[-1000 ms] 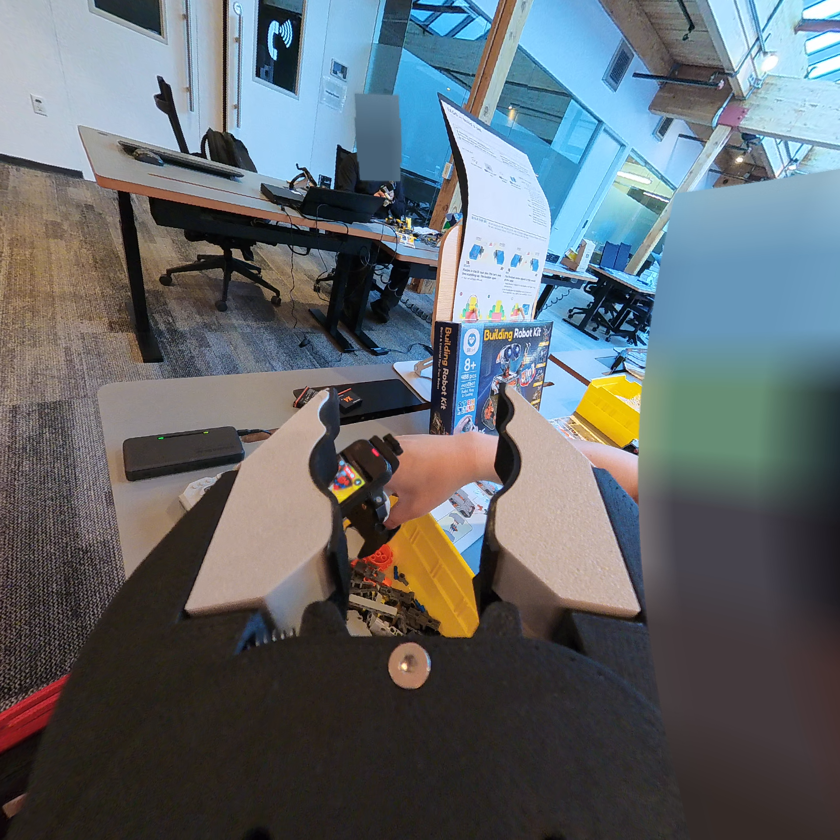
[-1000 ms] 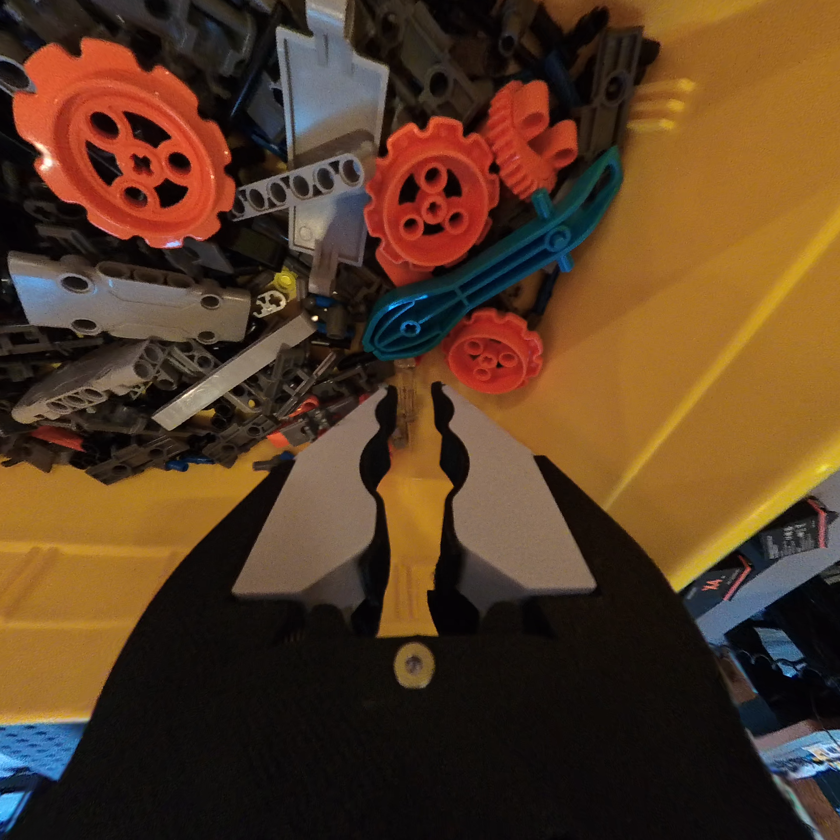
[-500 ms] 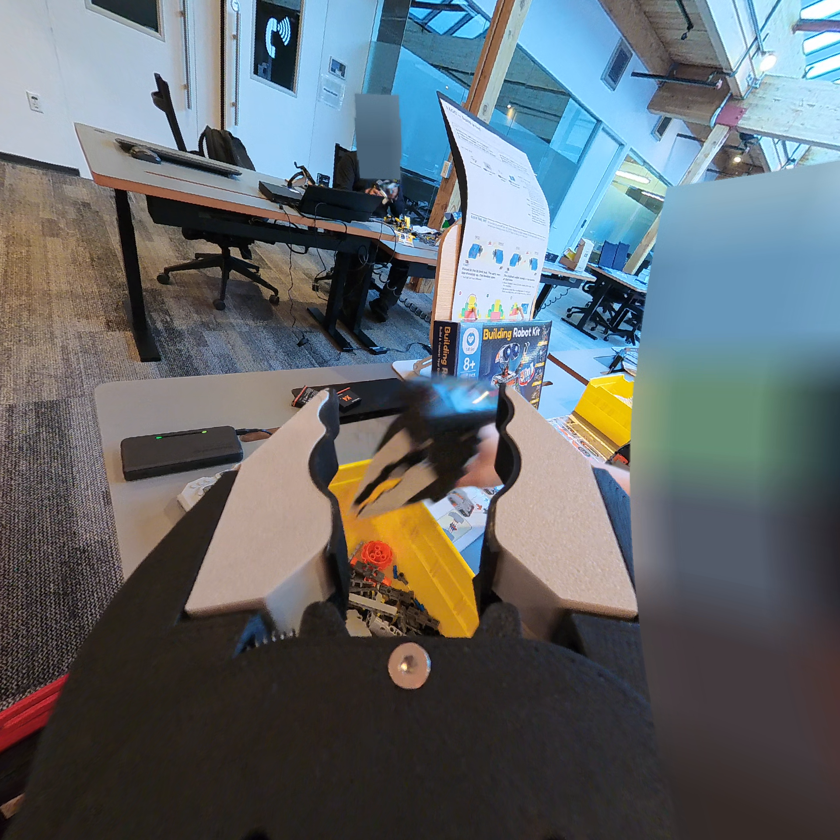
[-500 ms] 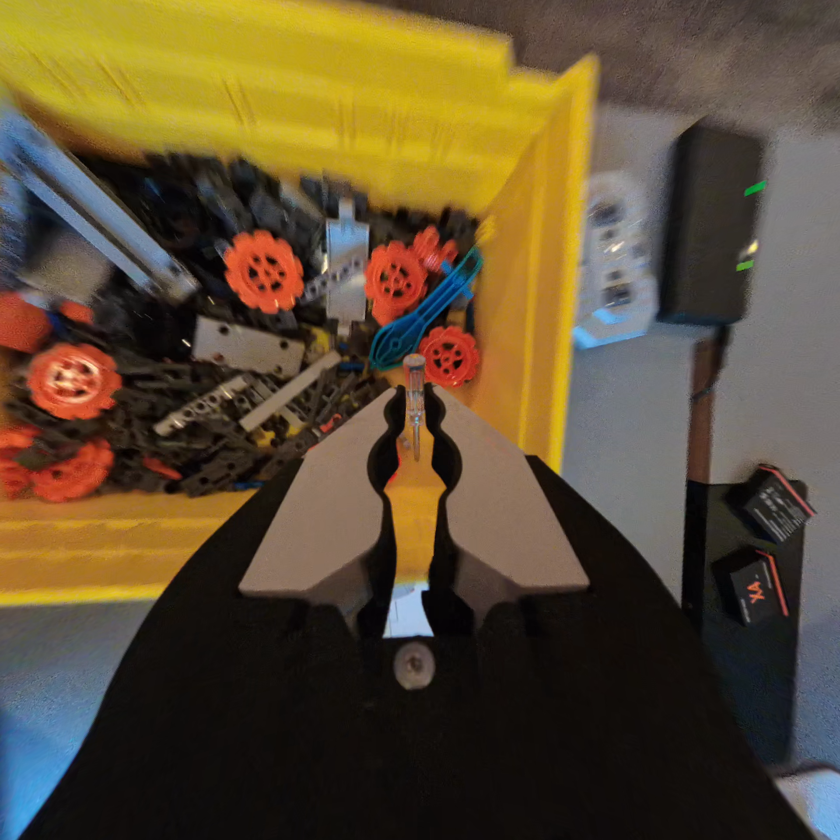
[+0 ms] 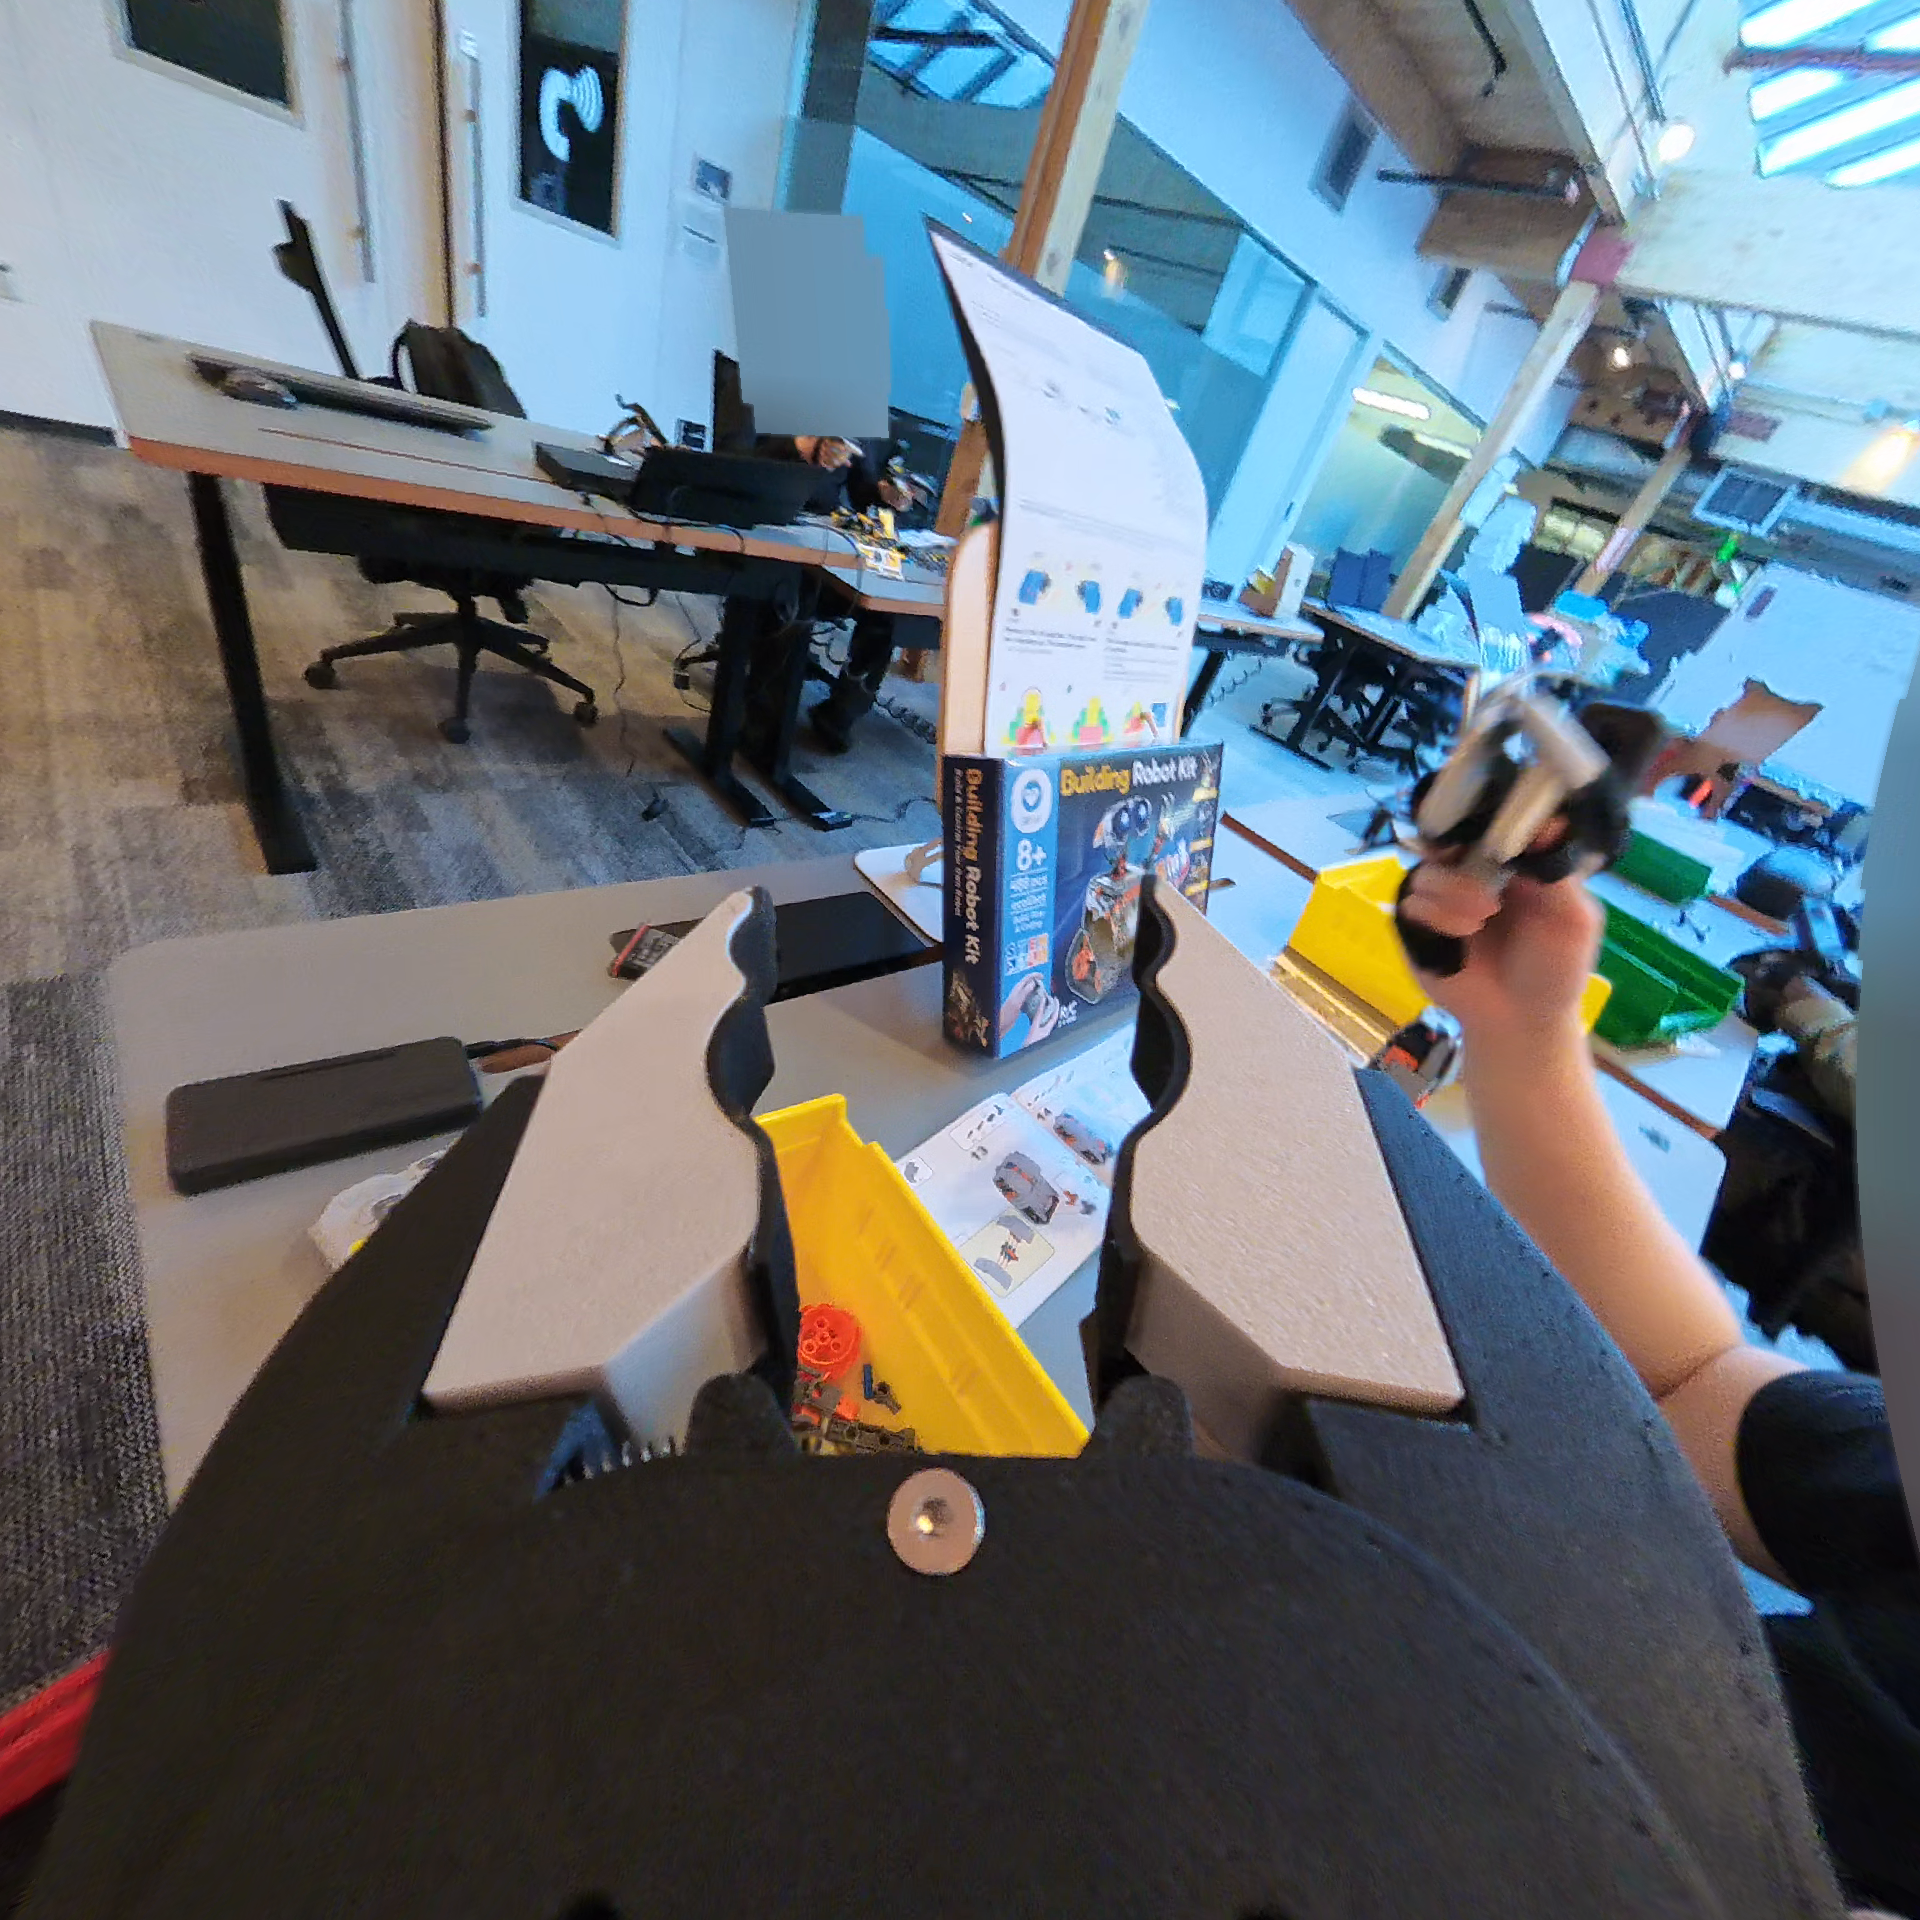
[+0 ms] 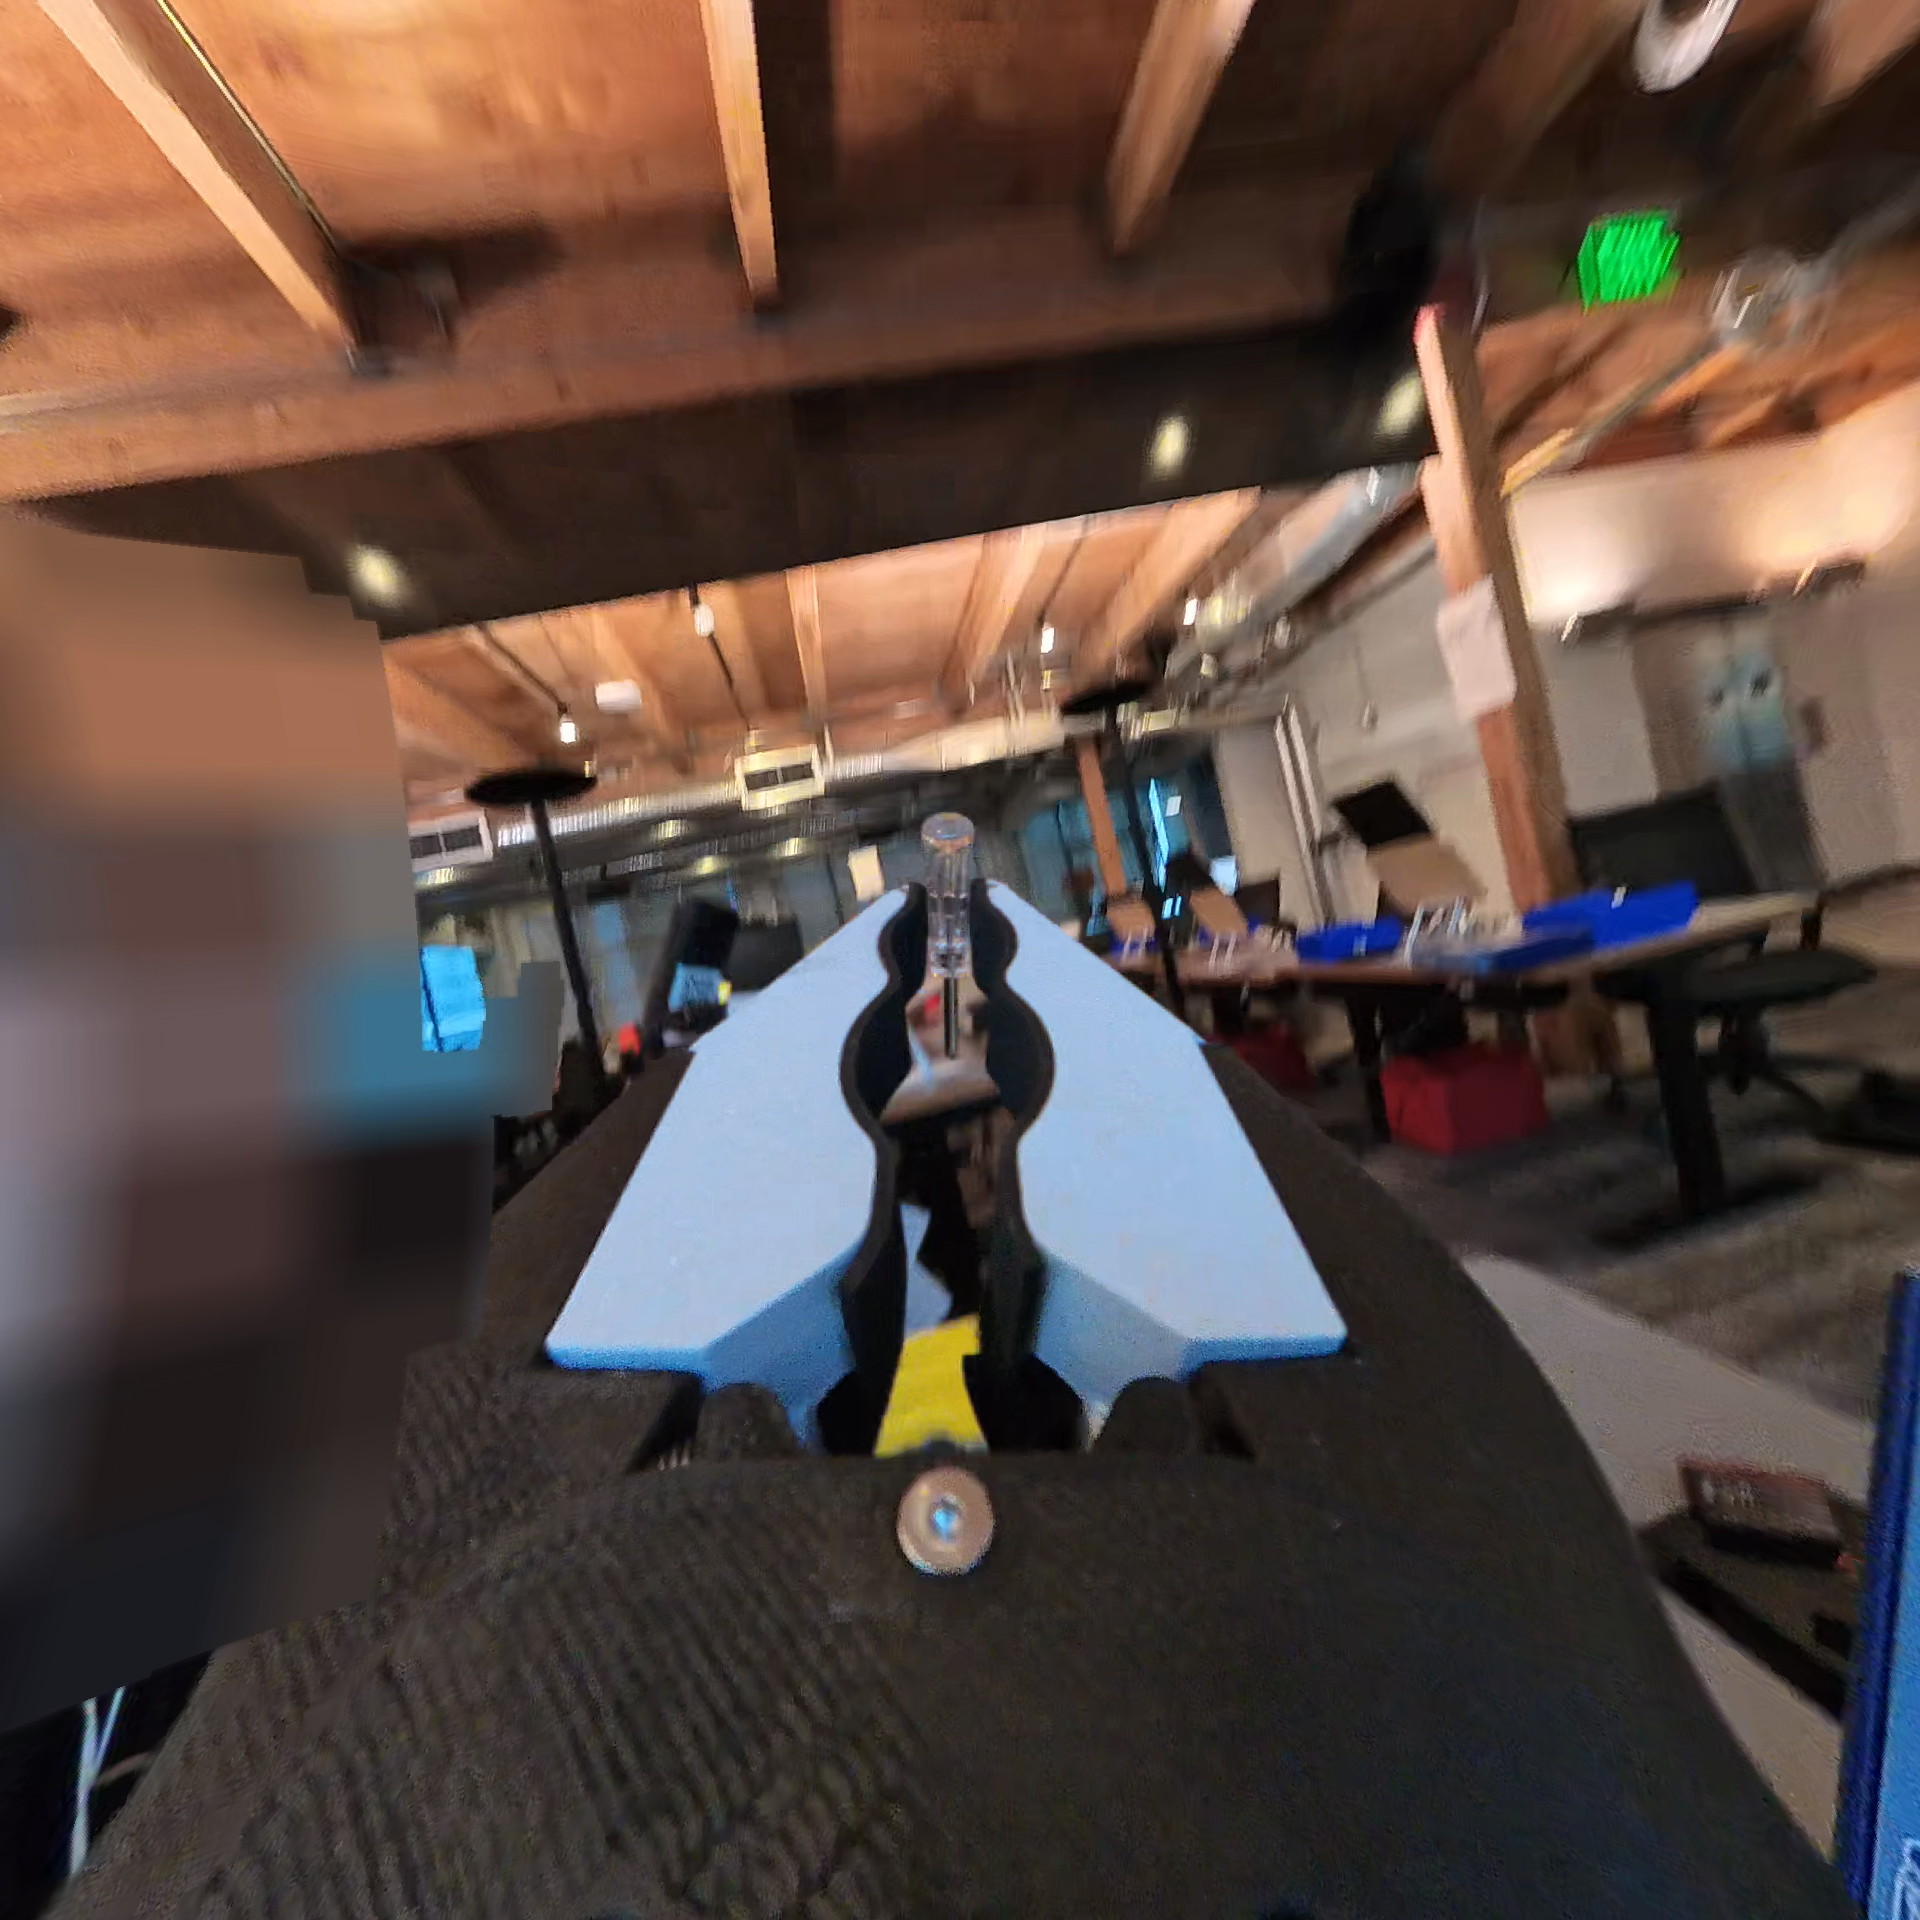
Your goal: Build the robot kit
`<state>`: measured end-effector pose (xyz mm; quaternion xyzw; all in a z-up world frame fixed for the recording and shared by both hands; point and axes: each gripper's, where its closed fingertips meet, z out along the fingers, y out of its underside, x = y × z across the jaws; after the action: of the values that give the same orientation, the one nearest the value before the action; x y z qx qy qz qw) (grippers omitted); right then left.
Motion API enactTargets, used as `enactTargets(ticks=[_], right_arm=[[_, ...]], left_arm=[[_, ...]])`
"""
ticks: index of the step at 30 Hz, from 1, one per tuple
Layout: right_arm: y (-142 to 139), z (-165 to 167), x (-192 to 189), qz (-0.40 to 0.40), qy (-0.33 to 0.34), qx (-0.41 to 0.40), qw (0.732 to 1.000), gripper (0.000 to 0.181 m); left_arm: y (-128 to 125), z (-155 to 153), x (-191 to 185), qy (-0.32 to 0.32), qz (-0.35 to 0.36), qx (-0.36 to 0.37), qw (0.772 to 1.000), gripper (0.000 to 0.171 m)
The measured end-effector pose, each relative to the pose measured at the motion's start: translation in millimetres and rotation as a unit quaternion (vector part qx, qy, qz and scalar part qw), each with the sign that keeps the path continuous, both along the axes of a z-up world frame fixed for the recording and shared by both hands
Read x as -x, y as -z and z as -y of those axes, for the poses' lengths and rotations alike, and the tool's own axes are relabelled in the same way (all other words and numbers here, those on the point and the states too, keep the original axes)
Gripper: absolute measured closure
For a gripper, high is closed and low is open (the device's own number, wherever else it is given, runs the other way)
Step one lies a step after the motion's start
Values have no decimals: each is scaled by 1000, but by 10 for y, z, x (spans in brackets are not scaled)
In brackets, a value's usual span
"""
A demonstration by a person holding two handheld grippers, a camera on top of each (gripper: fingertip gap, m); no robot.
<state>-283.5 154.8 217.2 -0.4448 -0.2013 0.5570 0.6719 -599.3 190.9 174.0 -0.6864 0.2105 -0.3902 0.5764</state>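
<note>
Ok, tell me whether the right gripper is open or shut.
Shut: the right gripper pinches a small clear pin between its tips, the pin's head poking out past them.

Grey table (image 5: 436, 966), yellow bin (image 5: 914, 1299), kit box (image 5: 1070, 894), leaflet (image 5: 1023, 1184)

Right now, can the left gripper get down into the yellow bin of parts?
Probably yes. The left gripper is open and holds nothing, the yellow bin lies just below its fingers with an open top, and the right gripper is raised off to the side.
</note>
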Motion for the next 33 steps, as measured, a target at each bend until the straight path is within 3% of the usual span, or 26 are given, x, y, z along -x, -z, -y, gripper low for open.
enactTargets(ticks=[4,10,17,22,25,28,31,33], right_arm=[[-295,460,-494,-78,37,-52,995,176],[-531,825,-775,-116,69,-109,985,176],[-435,710,-743,-115,63,-86,988,176],[-291,515,-481,-90,41,-56,994,176],[-111,314,-191,-34,40,-20,998,176],[283,-49,343,104,57,28,993,176],[866,-570,1006,273,42,89,957,175],[1083,-884,1364,344,19,105,933,176]], left_arm=[[91,34,-184,23,-26,10,999,104],[236,41,-330,42,-59,31,997,104],[239,55,-310,42,-62,31,997,104],[240,53,-275,41,-61,32,997,104],[258,28,-246,38,-61,39,997,104],[265,9,-195,29,-62,41,997,105],[242,-9,-153,21,-55,38,997,105],[259,-41,-138,15,-57,41,997,105]])
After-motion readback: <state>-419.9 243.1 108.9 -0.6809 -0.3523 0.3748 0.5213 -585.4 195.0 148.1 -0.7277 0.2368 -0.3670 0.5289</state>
